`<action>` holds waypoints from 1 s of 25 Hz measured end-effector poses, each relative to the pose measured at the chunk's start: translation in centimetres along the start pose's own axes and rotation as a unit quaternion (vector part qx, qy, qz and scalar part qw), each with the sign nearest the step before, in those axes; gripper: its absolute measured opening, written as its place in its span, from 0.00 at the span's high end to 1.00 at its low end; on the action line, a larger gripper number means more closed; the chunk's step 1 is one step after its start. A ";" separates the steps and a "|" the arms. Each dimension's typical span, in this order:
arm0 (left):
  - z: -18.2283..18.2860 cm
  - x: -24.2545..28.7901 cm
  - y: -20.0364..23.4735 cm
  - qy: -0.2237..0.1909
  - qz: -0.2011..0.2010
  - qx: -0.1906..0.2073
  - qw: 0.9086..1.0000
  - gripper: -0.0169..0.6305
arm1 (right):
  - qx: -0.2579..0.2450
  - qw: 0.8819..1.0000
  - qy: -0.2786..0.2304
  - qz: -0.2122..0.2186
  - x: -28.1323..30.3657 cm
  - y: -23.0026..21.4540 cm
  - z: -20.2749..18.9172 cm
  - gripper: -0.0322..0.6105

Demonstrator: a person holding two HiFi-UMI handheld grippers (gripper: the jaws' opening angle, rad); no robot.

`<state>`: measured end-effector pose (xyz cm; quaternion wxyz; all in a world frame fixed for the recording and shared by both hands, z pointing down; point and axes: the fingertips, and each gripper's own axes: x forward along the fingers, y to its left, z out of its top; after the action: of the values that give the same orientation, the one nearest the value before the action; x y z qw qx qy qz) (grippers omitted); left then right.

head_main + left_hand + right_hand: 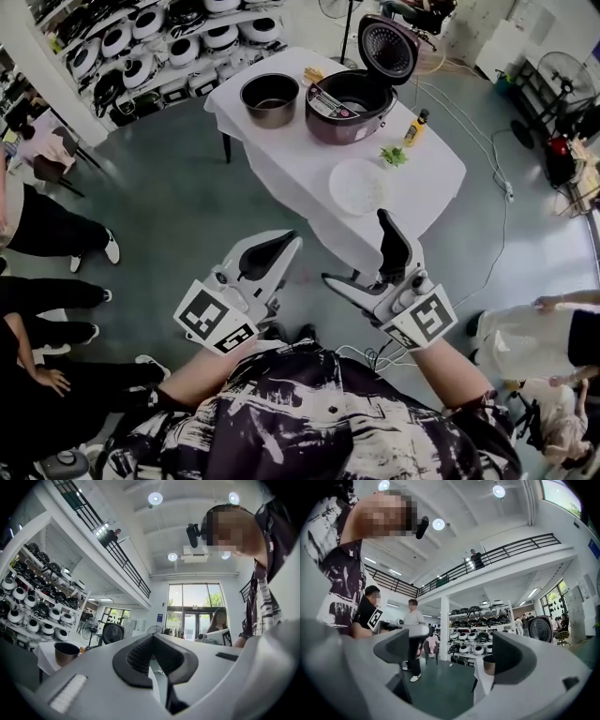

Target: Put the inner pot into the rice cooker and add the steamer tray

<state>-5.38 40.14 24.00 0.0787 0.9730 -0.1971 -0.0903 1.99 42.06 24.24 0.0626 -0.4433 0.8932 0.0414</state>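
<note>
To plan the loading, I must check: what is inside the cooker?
The cooker stands open and looks empty; the pot sits beside it. Its near wall covers part of the bottom.

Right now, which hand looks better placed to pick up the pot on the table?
Probably the left. The pot sits on the table's left side, straight ahead of the left gripper, though its jaws are shut. The right gripper is open but faces the cooker.
</note>
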 end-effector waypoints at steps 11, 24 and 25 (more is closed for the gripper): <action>0.2 -1.1 5.4 0.003 0.039 -0.002 0.999 0.97 | 0.011 0.999 0.004 0.049 6.2 -0.3 -1.2 0.16; 2.4 -0.7 24.3 -0.005 -0.002 -0.012 1.000 0.97 | -0.005 0.999 0.023 0.039 25.1 -3.7 -4.6 0.16; 2.6 -0.7 25.9 -0.003 -0.007 -0.012 1.000 0.97 | -0.005 0.999 0.023 0.037 26.7 -4.0 -4.8 0.16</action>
<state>-16.12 16.53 26.42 0.0896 0.9730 -0.1898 -0.0963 -11.23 18.00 24.97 0.0380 -0.4112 0.9099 0.0381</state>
